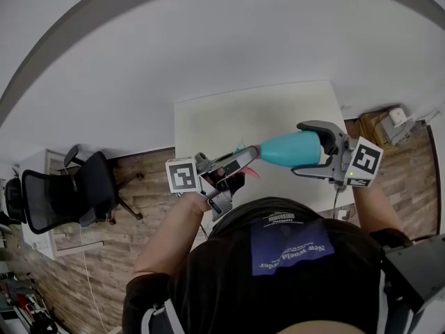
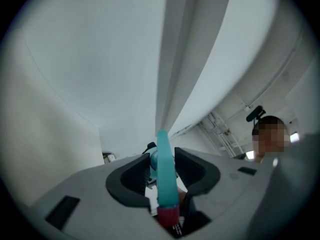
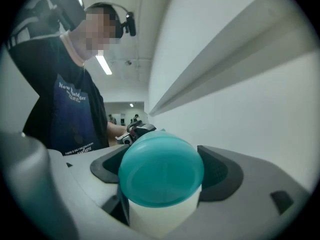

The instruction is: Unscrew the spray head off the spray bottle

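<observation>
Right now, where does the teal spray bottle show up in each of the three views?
Head view: spray bottle right of centre, lying level between left gripper and right gripper.
Left gripper view: only its spray head, bottom centre, clamped between the jaws.
Right gripper view: its round base, bottom centre, clamped between the jaws.
Shared landmark: the person, at right, at left.
</observation>
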